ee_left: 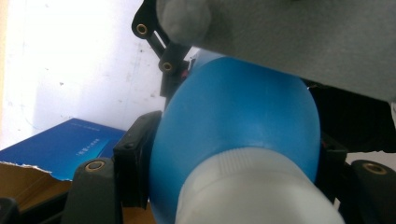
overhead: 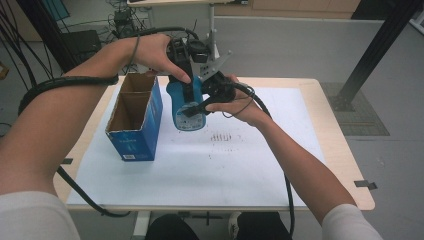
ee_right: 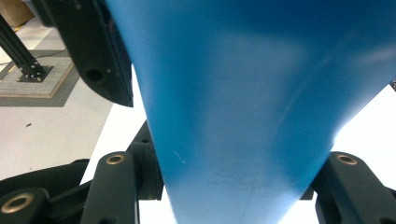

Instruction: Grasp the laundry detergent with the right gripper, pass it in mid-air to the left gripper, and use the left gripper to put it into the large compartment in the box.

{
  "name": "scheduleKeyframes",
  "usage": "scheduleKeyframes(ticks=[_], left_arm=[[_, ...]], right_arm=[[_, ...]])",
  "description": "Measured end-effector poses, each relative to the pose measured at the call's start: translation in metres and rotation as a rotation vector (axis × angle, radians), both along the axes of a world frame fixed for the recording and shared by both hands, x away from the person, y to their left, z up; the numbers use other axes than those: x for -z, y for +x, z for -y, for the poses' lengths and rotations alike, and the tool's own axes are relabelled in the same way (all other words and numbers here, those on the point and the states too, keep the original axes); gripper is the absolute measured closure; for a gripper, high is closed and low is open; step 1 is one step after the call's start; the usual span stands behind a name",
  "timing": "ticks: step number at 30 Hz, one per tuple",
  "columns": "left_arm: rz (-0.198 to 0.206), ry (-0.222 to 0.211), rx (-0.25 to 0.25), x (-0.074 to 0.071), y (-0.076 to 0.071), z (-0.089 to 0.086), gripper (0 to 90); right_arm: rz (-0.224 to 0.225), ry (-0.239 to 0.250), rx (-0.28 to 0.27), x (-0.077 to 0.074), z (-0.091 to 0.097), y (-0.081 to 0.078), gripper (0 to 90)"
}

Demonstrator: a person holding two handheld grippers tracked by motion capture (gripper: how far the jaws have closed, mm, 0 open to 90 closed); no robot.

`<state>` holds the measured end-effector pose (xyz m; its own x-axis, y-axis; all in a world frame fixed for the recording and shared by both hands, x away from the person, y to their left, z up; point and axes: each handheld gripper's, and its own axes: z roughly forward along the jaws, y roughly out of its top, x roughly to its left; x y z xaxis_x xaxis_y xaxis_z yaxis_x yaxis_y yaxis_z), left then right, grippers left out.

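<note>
Blue bottle (ee_right: 243, 102) blurred, cut off by the frame's edges

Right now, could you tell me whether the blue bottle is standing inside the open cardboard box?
No, the blue bottle is held above the table beside the cardboard box.

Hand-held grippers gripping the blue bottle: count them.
2. The left hand-held gripper clamps the blue bottle near its white cap; the right hand-held gripper clamps its body, above the table, right of the box.
</note>
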<state>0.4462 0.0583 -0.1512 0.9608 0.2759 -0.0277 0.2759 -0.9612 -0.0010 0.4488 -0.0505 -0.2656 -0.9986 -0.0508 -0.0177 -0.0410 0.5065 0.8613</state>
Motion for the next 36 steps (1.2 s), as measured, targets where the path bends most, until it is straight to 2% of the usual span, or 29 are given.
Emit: scheduleKeyframes(ticks=[7,9,20,22,36], left_arm=[[0.009,0.000,0.010,0.0006,-0.0014,0.0009,35.0],[0.014,-0.008,0.005,0.0012,-0.0020,0.0009,35.1],[0.004,0.012,0.005,0.0034,-0.0026,0.0005,35.2],[0.003,0.014,0.007,0.0039,-0.0030,0.0002,35.2],[0.000,0.019,0.008,0.0041,-0.0046,-0.0008,35.4]], right_arm=[[0.000,0.005,-0.006,0.0009,-0.0002,-0.0005,44.2],[-0.003,-0.001,0.010,0.0009,0.0009,-0.0008,44.1],[0.003,0.000,-0.008,0.0029,-0.0014,-0.0008,44.1],[-0.001,-0.009,0.004,0.0030,-0.0015,-0.0019,44.1],[0.002,-0.006,-0.005,0.0036,-0.0036,-0.0034,43.8]])
